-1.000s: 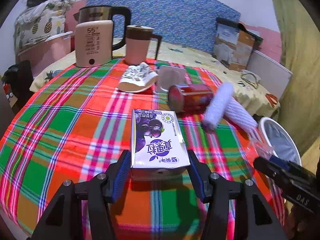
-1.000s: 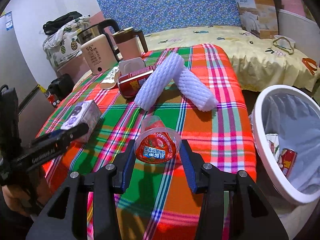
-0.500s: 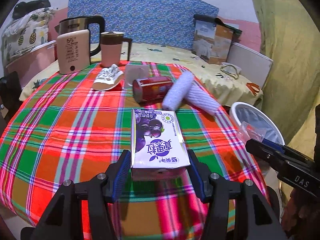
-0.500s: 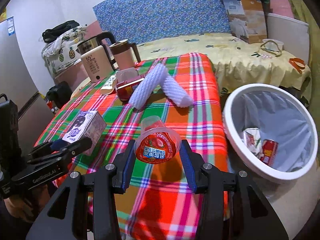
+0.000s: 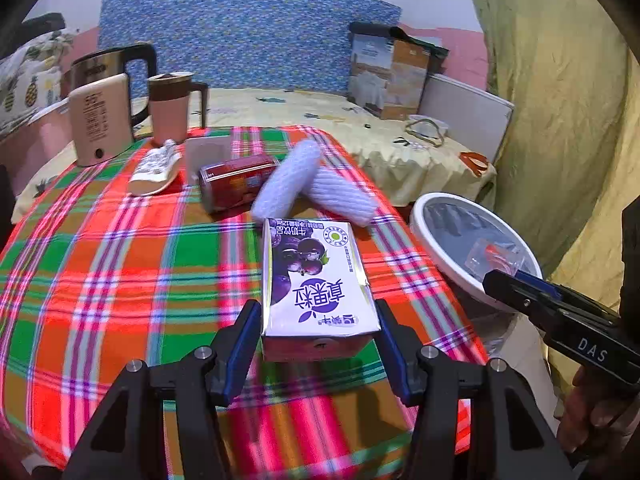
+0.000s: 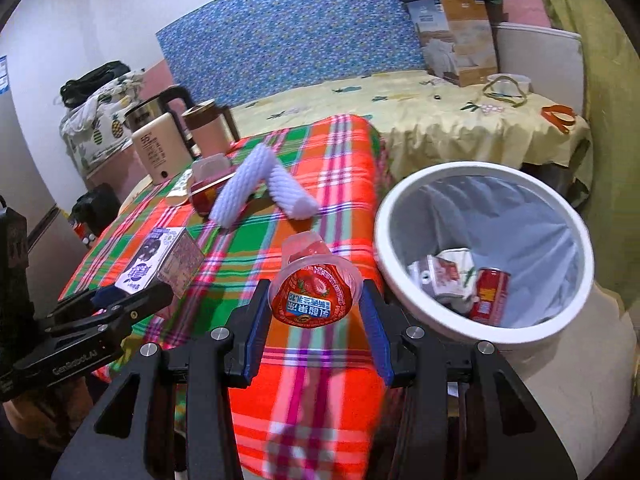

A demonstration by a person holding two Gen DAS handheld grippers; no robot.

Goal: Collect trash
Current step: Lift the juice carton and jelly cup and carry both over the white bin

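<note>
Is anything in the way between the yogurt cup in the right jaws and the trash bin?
Nothing visible. The yogurt cup is held beside the bin's white rim, whose mouth is open, with a red can and wrappers at the bottom.

Bin (image 6: 484, 336) right of table (image 6: 332, 160), cans (image 6: 490, 296) inside.

Left gripper (image 5: 318, 344) and right gripper (image 6: 316, 312) angle downward (jaws clamped on loads).
</note>
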